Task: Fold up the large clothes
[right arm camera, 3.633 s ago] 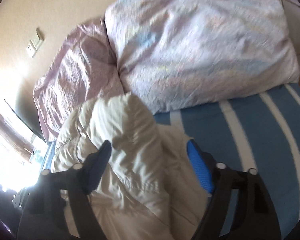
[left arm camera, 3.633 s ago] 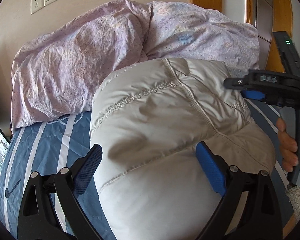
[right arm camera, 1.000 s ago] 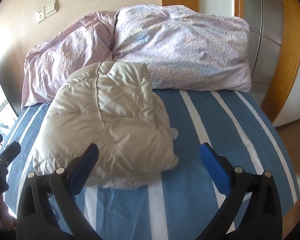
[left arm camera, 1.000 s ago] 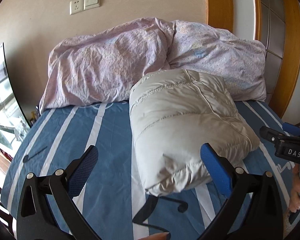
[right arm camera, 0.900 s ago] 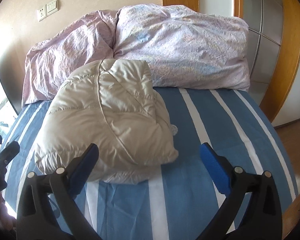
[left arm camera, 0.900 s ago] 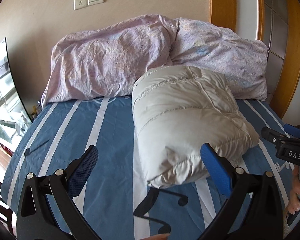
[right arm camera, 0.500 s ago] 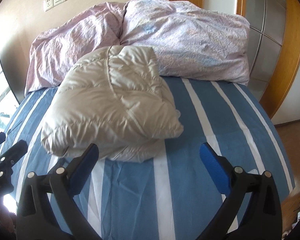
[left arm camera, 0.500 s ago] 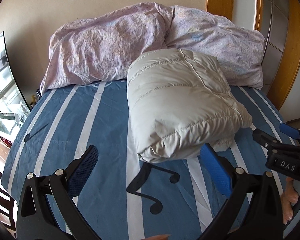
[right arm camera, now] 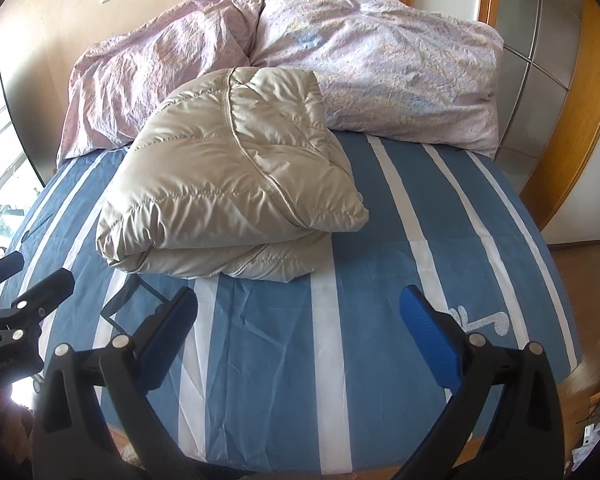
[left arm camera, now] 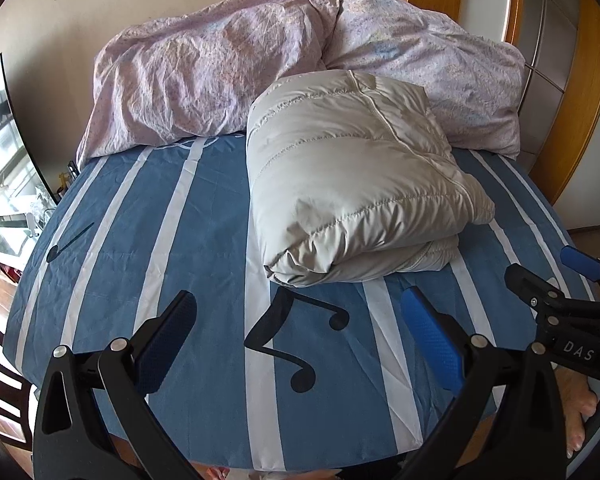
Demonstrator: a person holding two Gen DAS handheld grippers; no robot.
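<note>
A beige quilted down jacket lies folded into a thick bundle on the blue striped bed sheet, its far end against the pink duvet. It also shows in the right wrist view. My left gripper is open and empty, held back over the near part of the bed, apart from the jacket. My right gripper is open and empty, also well short of the jacket. The right gripper shows at the right edge of the left wrist view.
A crumpled pink duvet is heaped along the head of the bed against the wall. A wooden-framed wardrobe stands to the right. A dark screen and shelves stand at the left. The bed's near edge is just below the grippers.
Both grippers have let go of the jacket and pulled back toward the foot of the bed. The folded jacket now lies free on the sheet, farther from both cameras.
</note>
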